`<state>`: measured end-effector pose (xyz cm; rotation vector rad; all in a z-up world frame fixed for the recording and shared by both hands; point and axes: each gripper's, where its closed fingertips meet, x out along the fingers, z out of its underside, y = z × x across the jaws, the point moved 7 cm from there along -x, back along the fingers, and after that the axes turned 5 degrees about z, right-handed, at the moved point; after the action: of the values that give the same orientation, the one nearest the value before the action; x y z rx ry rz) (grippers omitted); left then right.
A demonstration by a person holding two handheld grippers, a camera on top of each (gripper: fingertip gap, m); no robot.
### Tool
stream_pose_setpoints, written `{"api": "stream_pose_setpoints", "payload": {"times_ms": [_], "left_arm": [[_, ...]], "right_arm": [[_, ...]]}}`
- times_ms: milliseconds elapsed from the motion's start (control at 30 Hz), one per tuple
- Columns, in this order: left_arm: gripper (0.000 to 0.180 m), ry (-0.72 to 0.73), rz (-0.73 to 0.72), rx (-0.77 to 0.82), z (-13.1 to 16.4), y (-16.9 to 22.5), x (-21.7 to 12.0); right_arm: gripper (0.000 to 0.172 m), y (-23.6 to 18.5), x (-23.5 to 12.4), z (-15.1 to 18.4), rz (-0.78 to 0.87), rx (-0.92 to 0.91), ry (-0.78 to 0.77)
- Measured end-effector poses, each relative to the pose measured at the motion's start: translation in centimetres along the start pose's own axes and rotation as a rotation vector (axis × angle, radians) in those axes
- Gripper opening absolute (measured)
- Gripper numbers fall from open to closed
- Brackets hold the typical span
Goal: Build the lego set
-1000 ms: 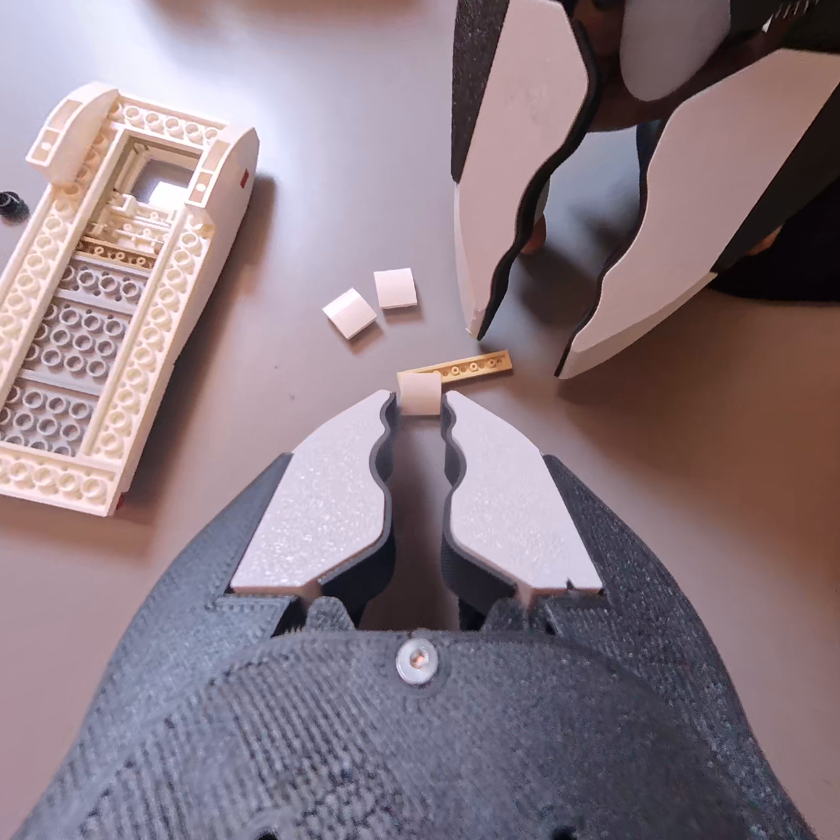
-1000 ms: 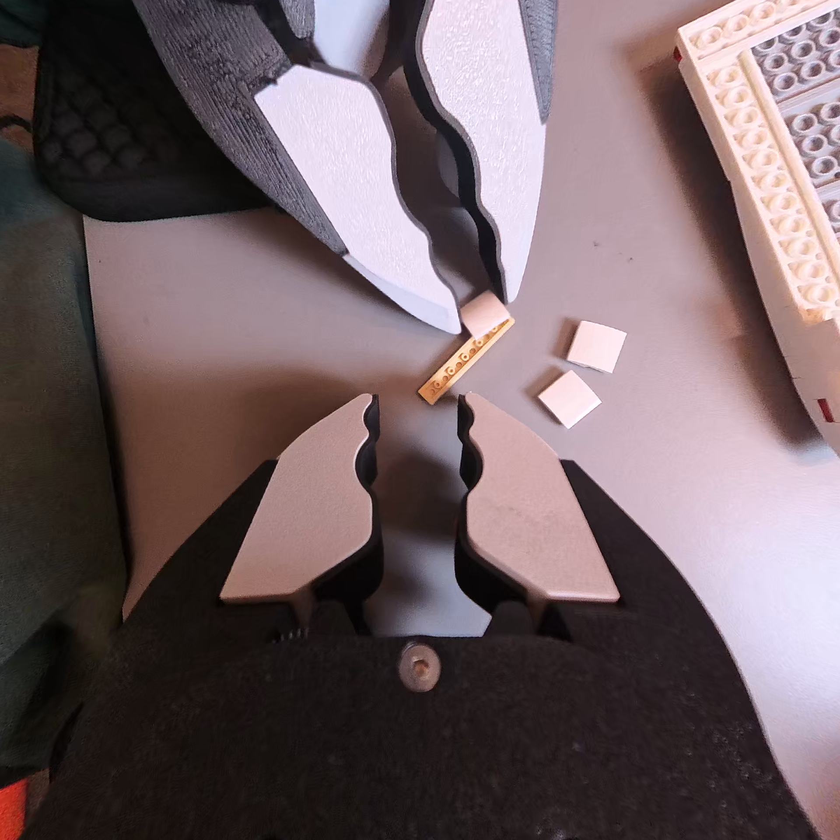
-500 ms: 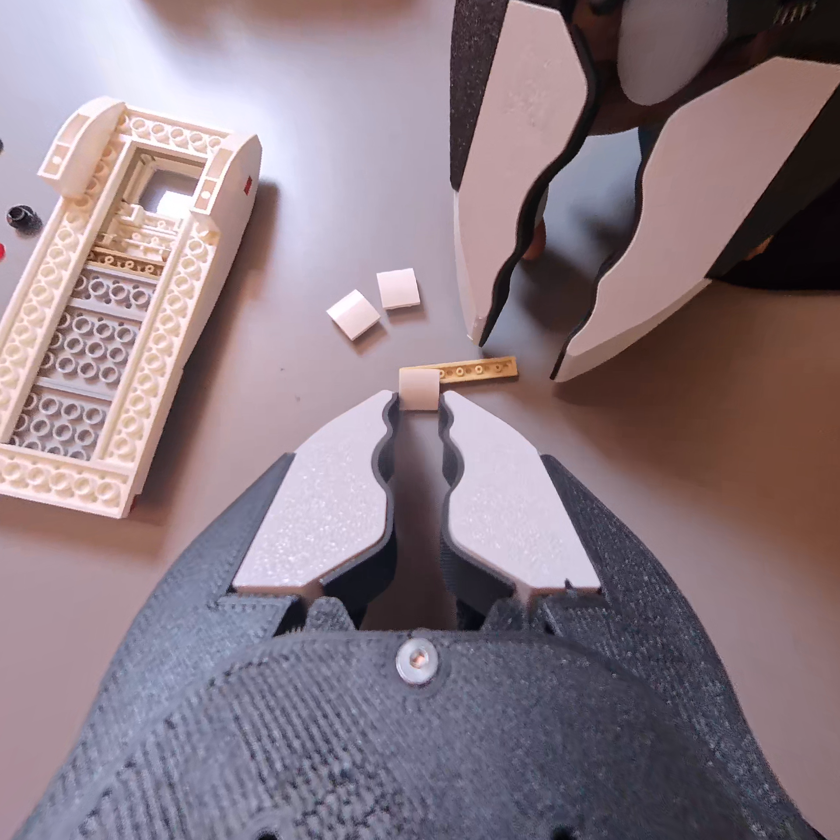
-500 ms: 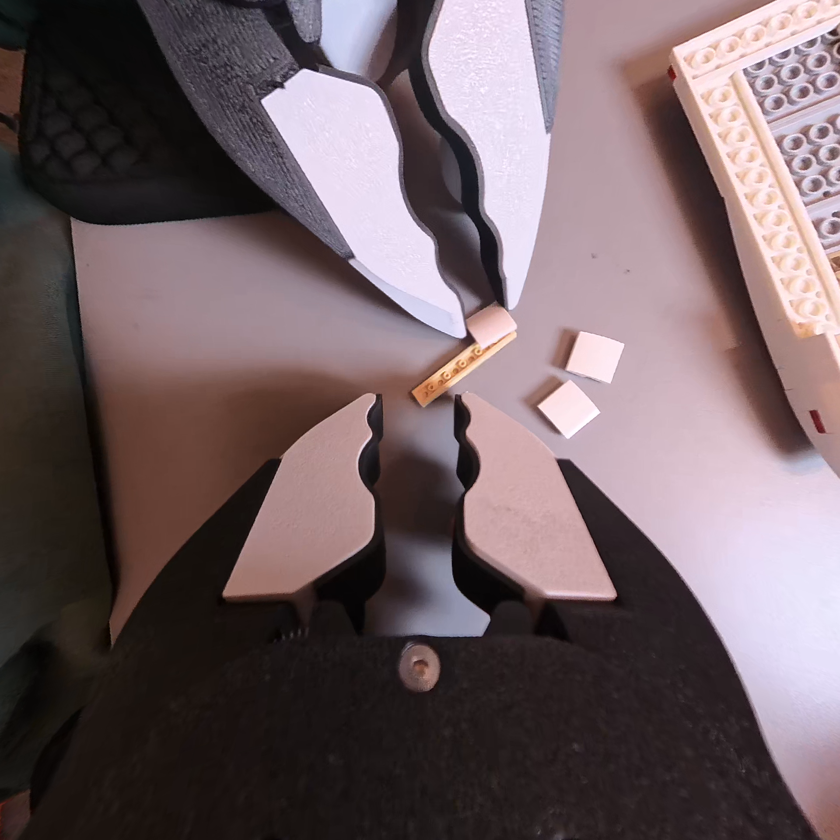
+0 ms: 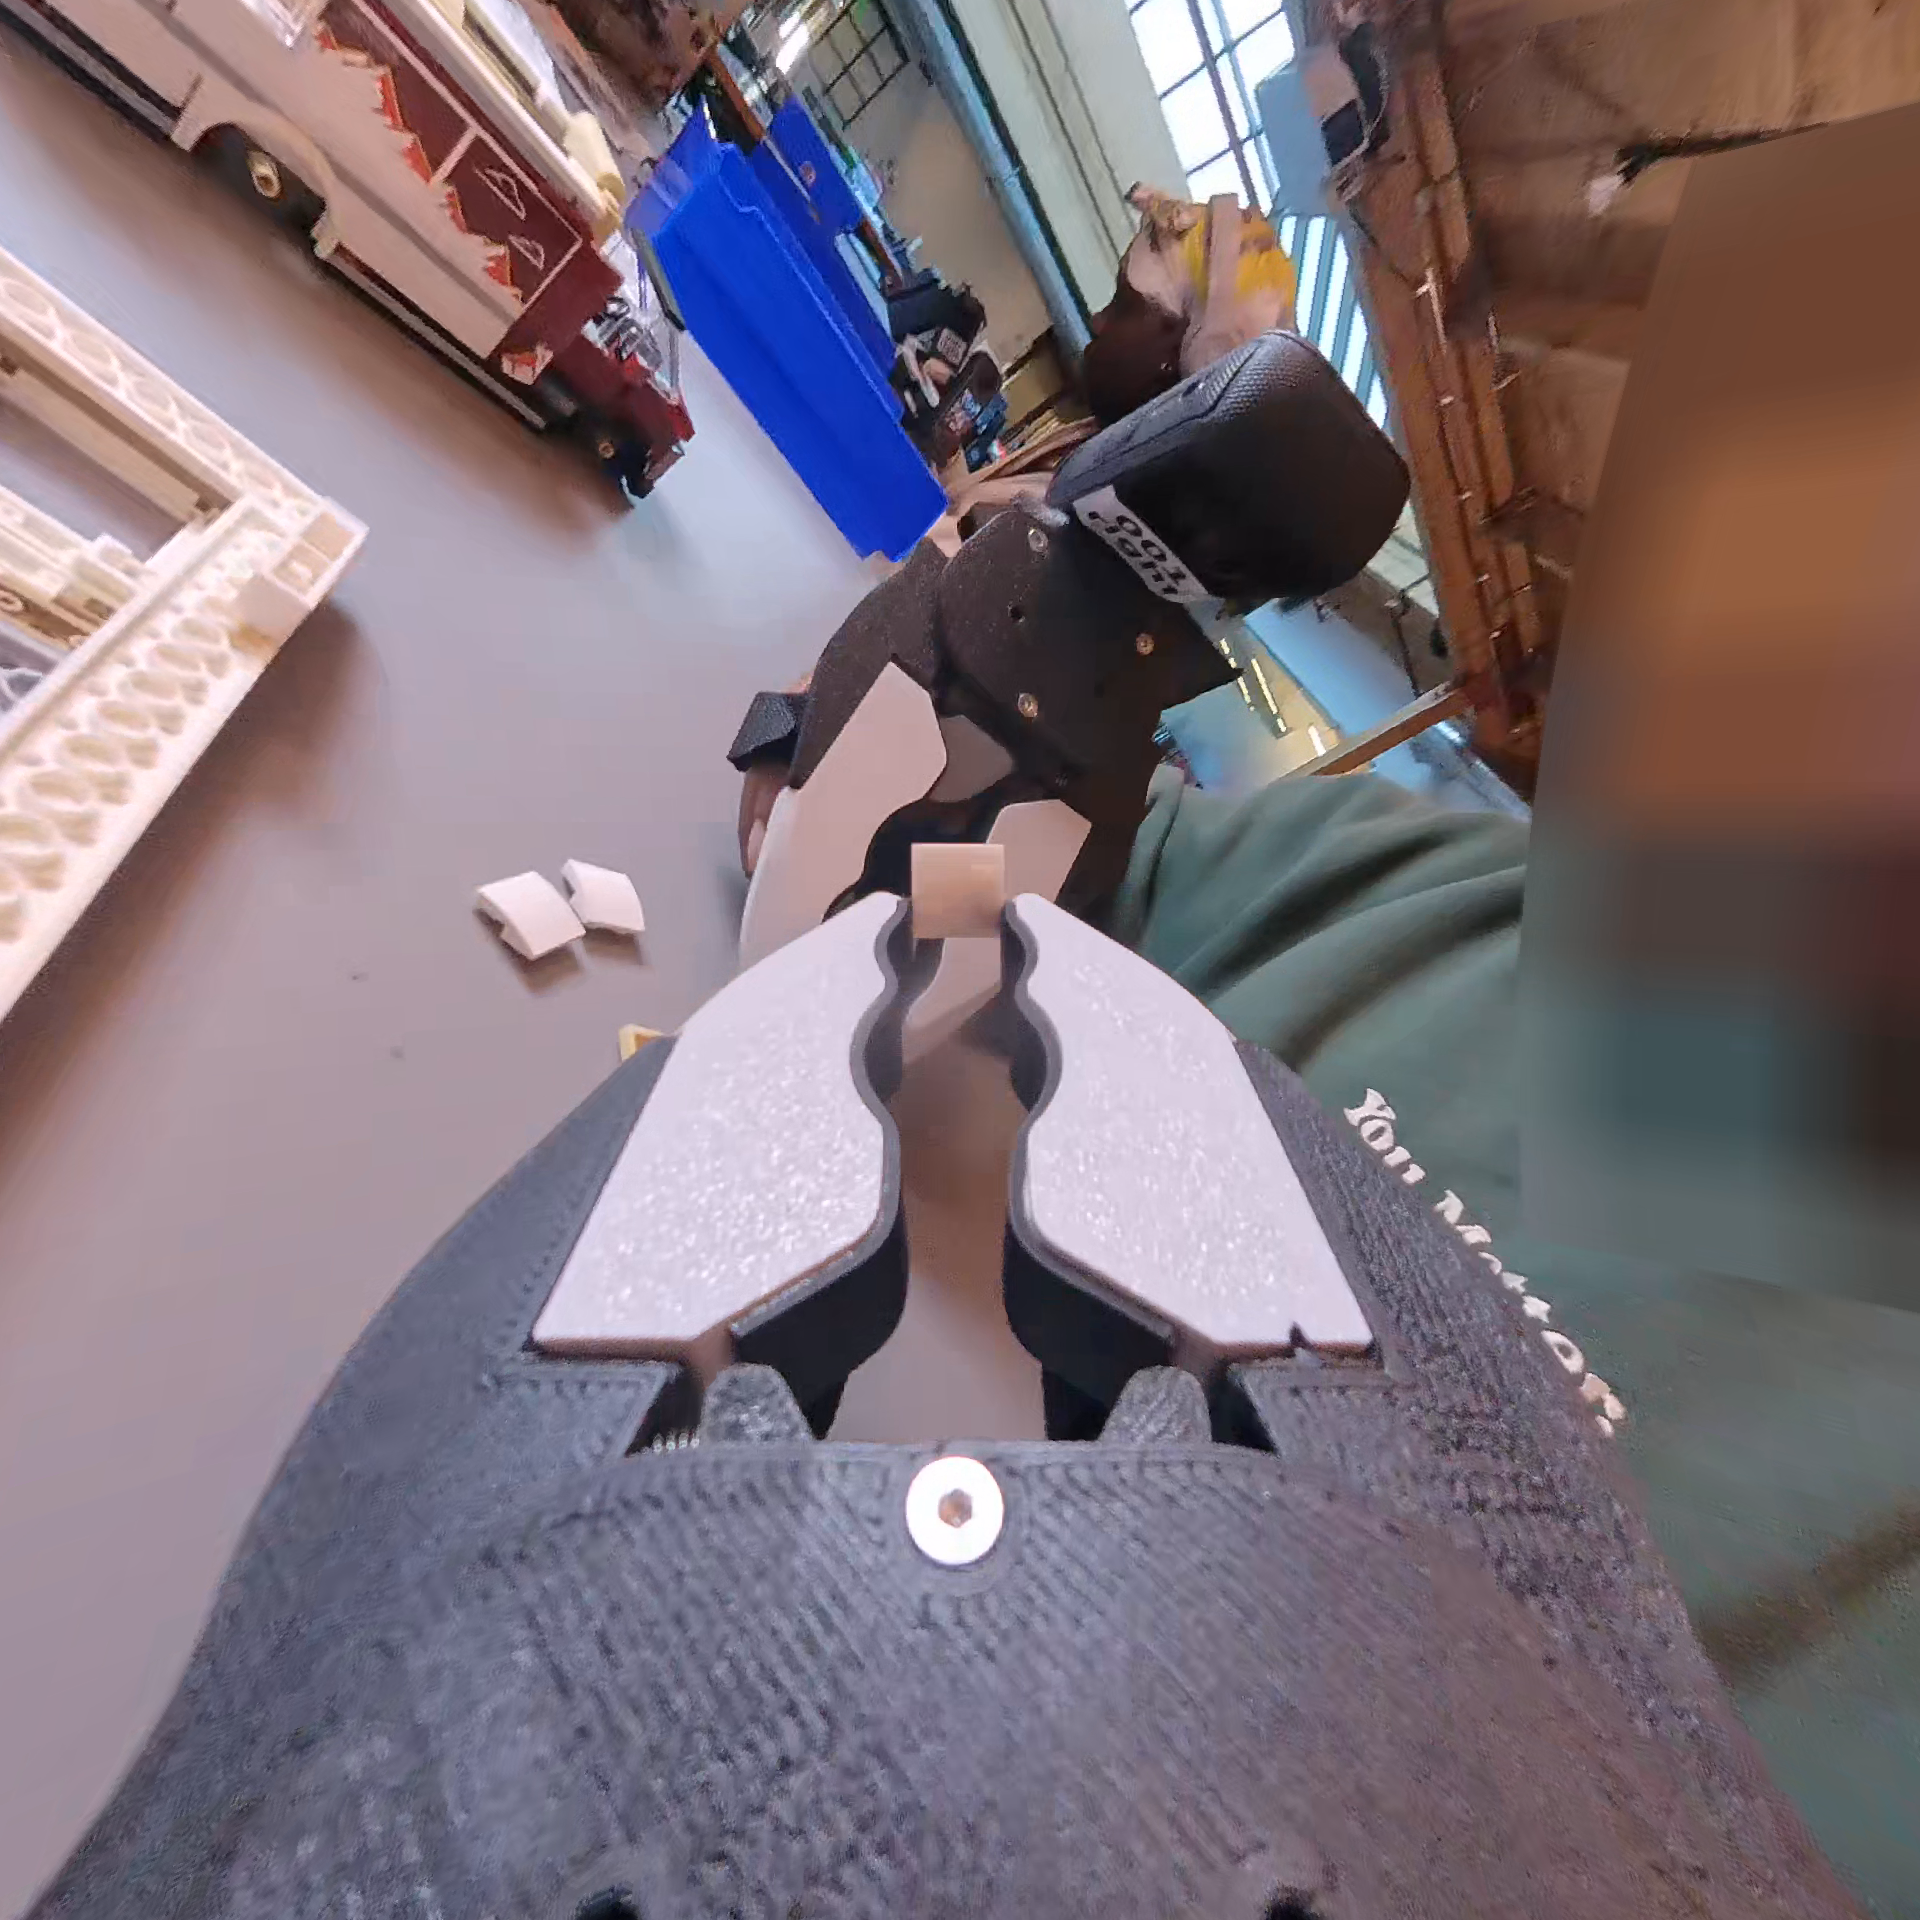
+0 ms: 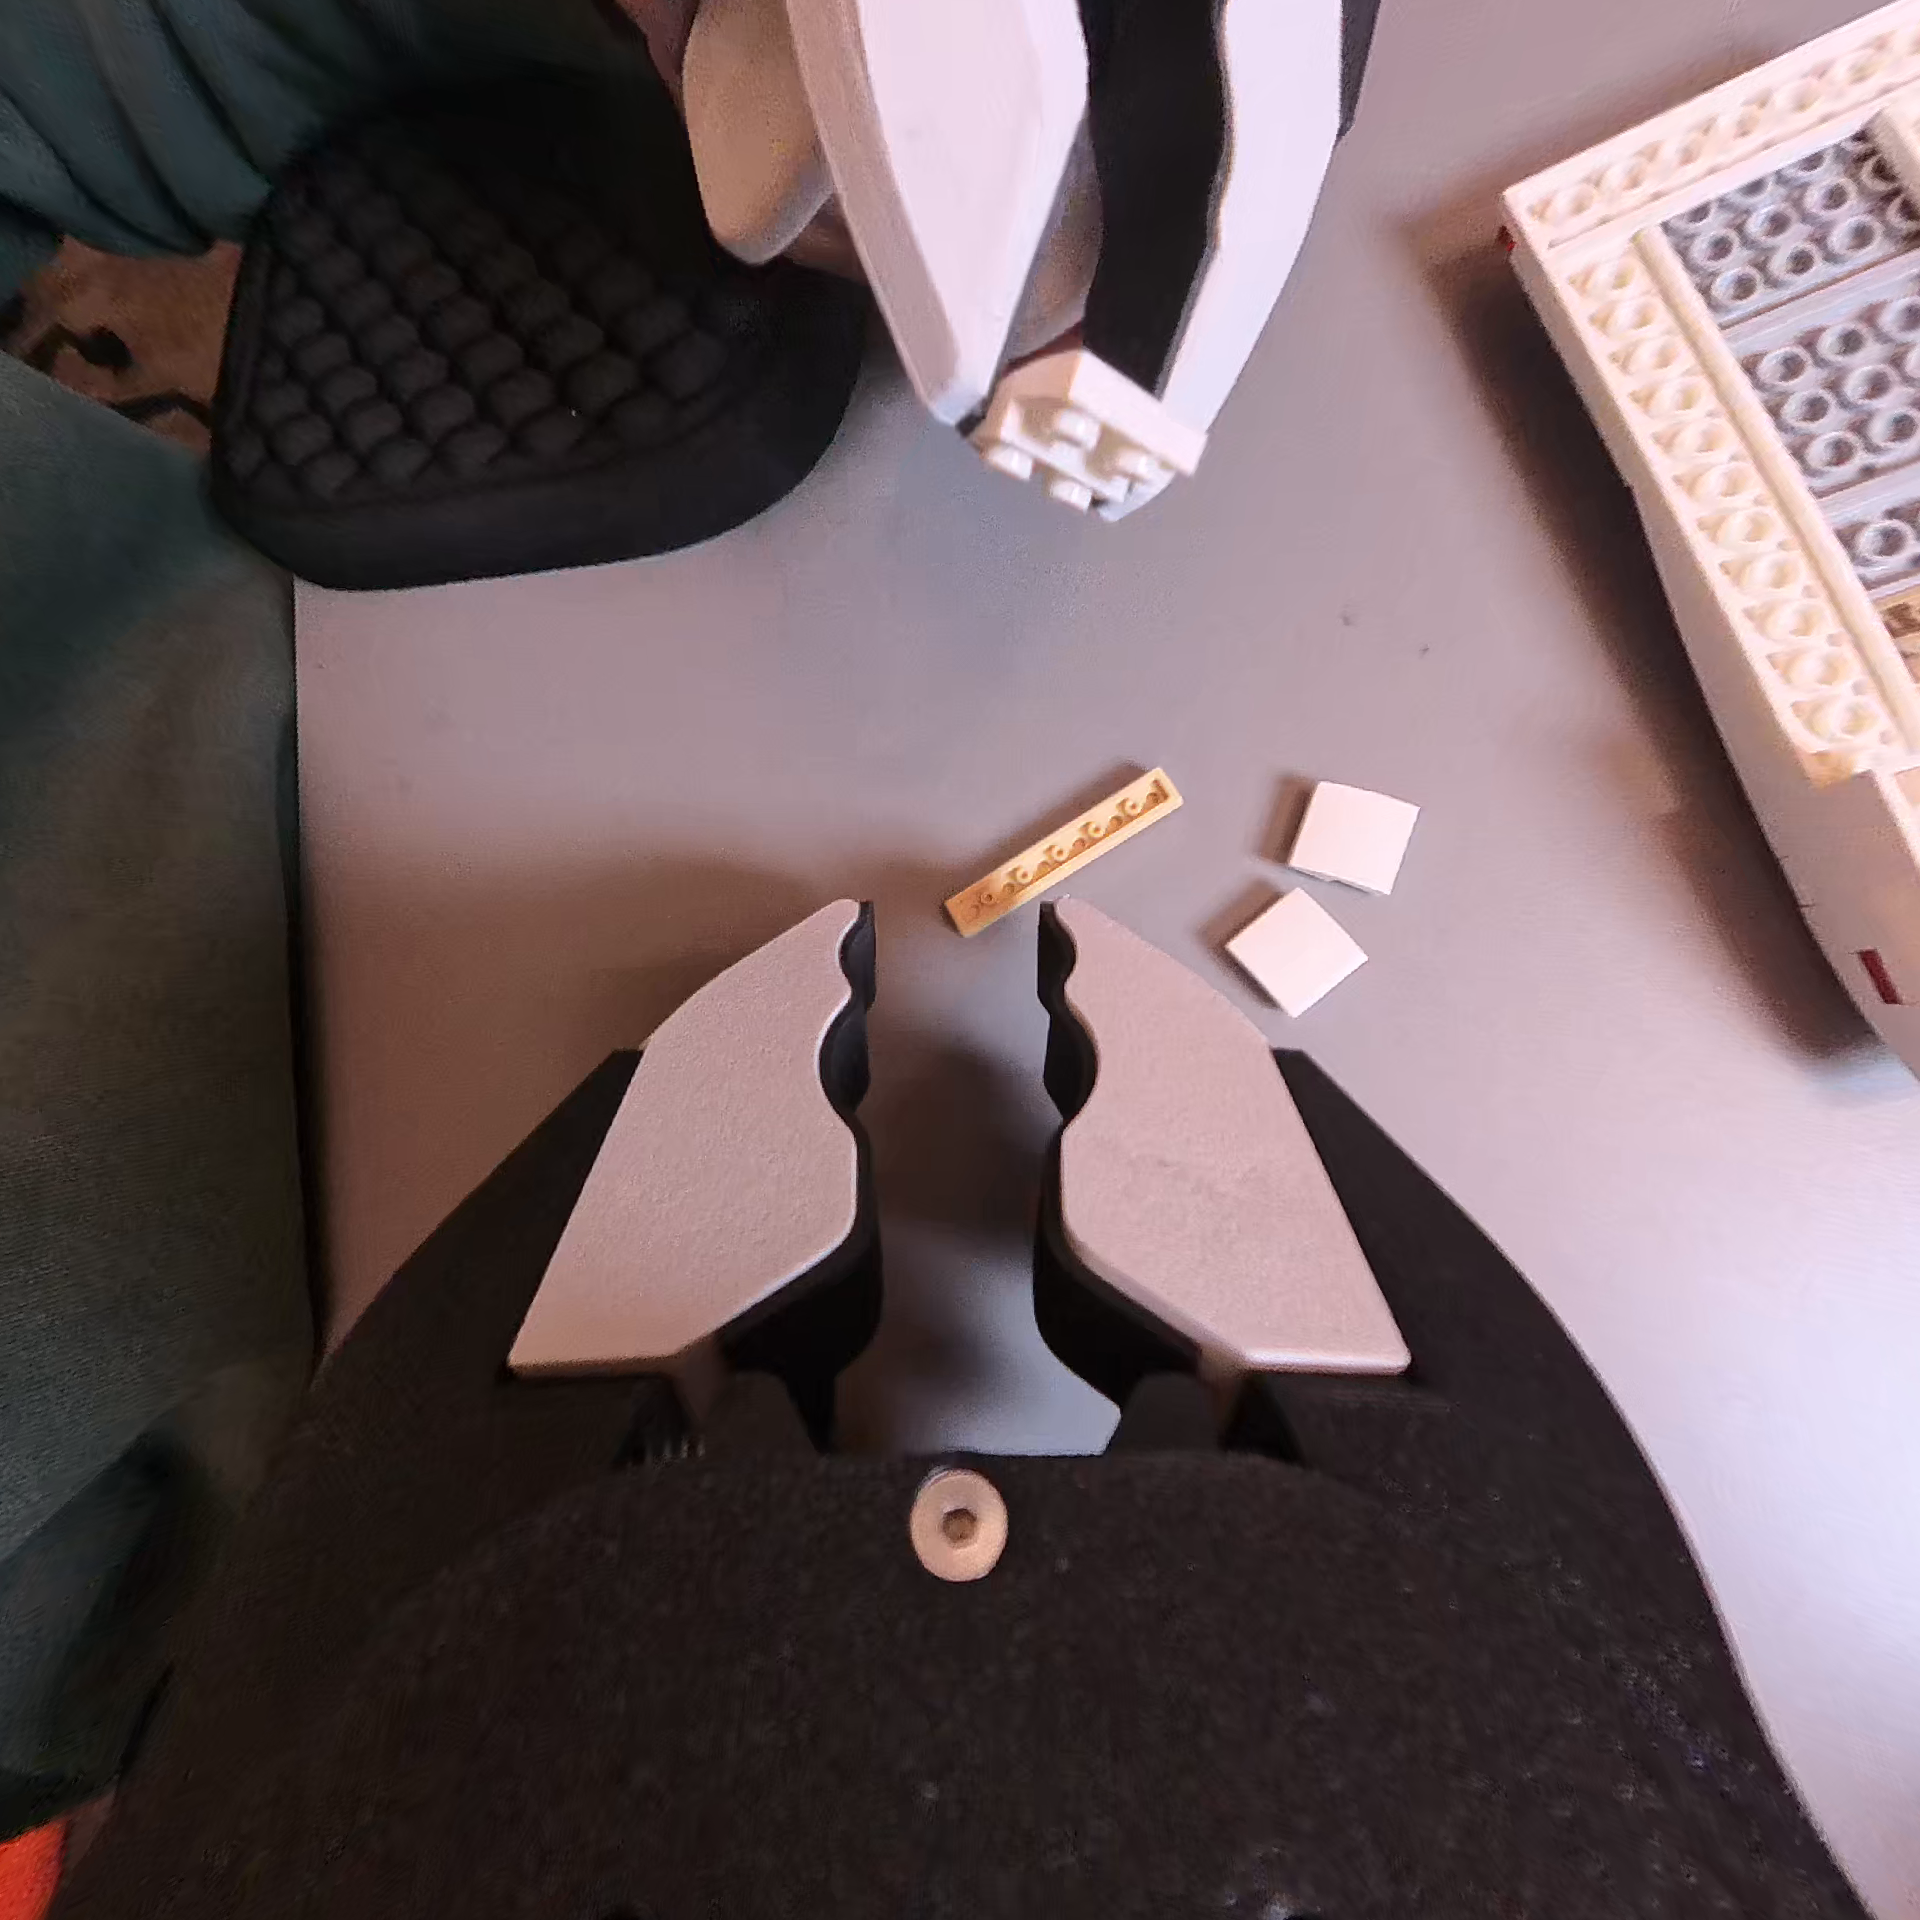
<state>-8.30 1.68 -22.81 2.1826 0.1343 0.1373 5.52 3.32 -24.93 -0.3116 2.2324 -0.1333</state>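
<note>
Two grippers were over the grey table. Left gripper pinched a small white brick, lifted up. Right gripper hung open, empty, near a tan plate.

A: What surface is this?
B: A grey-brown table, lit from the windows far behind it.
A: And near those windows?
B: A pale pipe runs just left of them; a wooden frame stands to their right. A blue bin sits below and left of them, at the table's far edge.
</note>
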Motion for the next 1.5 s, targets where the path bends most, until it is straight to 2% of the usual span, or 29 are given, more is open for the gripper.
{"api": "stream_pose_setpoints", "payload": {"times_ms": [167, 233, 367, 500, 633, 867, 1067, 1233, 1500], "left_arm": [[0.016, -0.01, -0.024, -0.001, 0.1, -0.3, 0.1], [0.016, -0.075, -0.162, 0.057, 0.5, -1.0, 0.3], [0.016, -0.314, -0.525, 0.323, 1.8, -1.8, 1.1], [0.016, -0.483, -0.684, 0.482, 3.0, -1.8, 2.2], [0.016, -0.545, -0.725, 0.523, 3.3, -2.0, 2.7], [0.016, -0.589, -0.712, 0.536, 3.0, -2.1, 2.9], [0.016, -0.652, -0.689, 0.545, 2.8, -2.1, 3.4], [0.016, -0.734, -0.672, 0.572, 2.6, -2.1, 3.9], [0.016, -0.854, -0.633, 0.607, 2.2, -2.1, 4.6]], "right_arm": [[0.029, 0.4, -0.5, -0.1, 0.005, 0.016, 0.028], [0.029, 0.5, -0.5, -0.1, 0.012, 0.017, 0.026], [0.029, 1.0, -0.5, 0.1, 0.036, 0.005, 0.024], [0.029, 1.0, -0.2, 0.3, 0.077, -0.146, 0.036], [0.032, 0.0, 0.2, 0.4, 0.072, -0.359, 0.064], [0.056, 0.0, 0.1, 0.2, 0.055, -0.536, 0.08], [0.059, 0.2, 0.8, 0.4, 0.032, -0.66, 0.053], [0.053, 0.0, 0.7, 0.3, 0.013, -0.721, 0.04], [0.048, 0.3, 0.8, 0.2, -0.027, -0.636, -0.006]]}}
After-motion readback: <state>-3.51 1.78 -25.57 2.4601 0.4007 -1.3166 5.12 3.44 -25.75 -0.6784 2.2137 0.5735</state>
